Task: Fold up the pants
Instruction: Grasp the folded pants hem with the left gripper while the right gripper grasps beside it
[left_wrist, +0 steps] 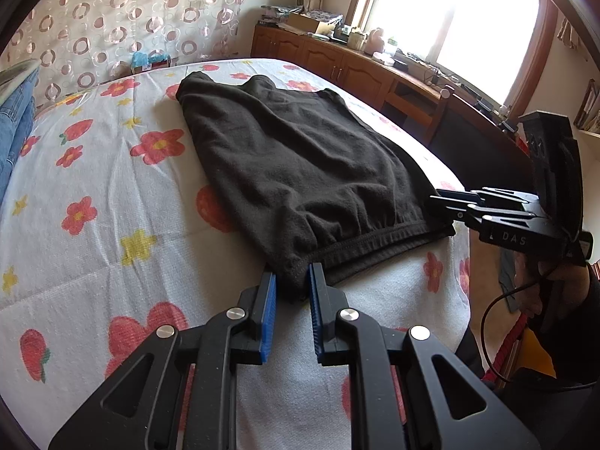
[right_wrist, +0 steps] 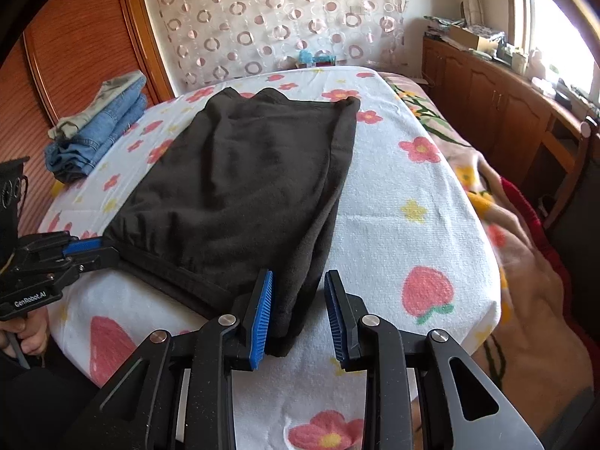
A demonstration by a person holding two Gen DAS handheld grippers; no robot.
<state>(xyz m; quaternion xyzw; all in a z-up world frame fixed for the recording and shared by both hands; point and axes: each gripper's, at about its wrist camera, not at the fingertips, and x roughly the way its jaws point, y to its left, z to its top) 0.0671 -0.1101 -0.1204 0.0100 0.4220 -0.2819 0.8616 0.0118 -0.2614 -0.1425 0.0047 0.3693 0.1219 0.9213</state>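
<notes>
Since the pants (left_wrist: 300,165) look soft, light and floppy, both waistband corners suit gripping: left gripper (left_wrist: 291,281) nearly closed on one, right gripper (right_wrist: 298,292) half-open around the other.

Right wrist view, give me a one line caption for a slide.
Right gripper jaws open around a near corner of folded black pants on a floral bedspread.

I see the black fleece pants (left_wrist: 300,157) lying flat on the flowered bedspread, folded to a broad panel. Their elastic waistband runs along the near edge at 6 o'clock; the bunched far end reaches toward 12.
</notes>
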